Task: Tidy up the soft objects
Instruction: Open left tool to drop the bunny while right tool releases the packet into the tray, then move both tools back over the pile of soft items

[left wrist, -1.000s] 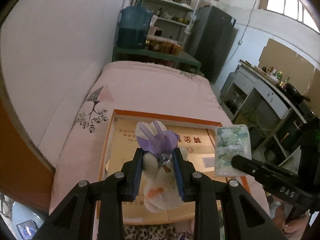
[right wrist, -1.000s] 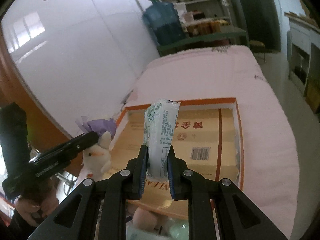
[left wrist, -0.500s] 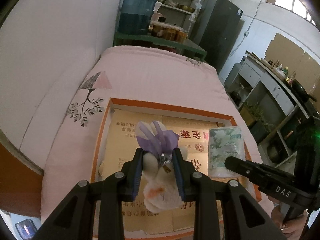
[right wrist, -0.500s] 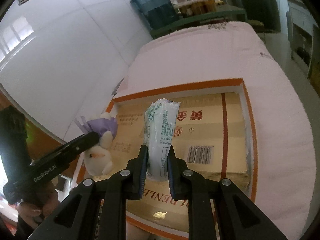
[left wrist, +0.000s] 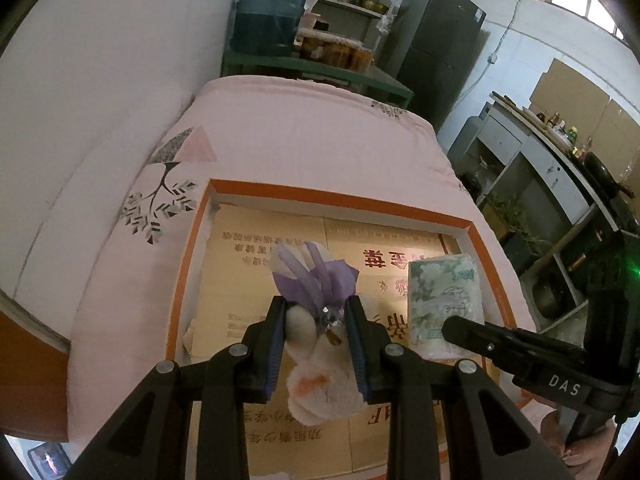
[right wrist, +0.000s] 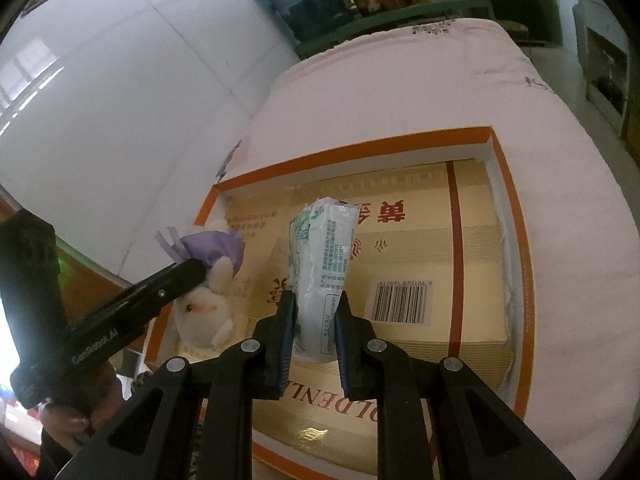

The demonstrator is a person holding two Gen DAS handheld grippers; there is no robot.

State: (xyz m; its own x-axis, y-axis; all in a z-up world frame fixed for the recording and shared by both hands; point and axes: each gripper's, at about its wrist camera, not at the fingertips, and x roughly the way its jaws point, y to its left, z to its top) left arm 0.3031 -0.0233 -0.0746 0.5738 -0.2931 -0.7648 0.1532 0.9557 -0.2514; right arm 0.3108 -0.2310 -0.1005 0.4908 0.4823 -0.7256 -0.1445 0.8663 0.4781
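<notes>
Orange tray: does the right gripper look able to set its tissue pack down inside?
Probably yes. The right gripper holds the tissue pack above the orange tray, whose cardboard floor ahead looks bare; the plush rabbit hangs off to its left.

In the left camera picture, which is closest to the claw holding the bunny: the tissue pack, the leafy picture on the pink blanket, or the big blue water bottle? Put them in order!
From the left gripper, which holds the plush bunny:
1. Tissue pack, just to its right, over the box.
2. Leaf print, farther off on the left of the pink blanket.
3. Blue water bottle, far back by the shelves.
</notes>
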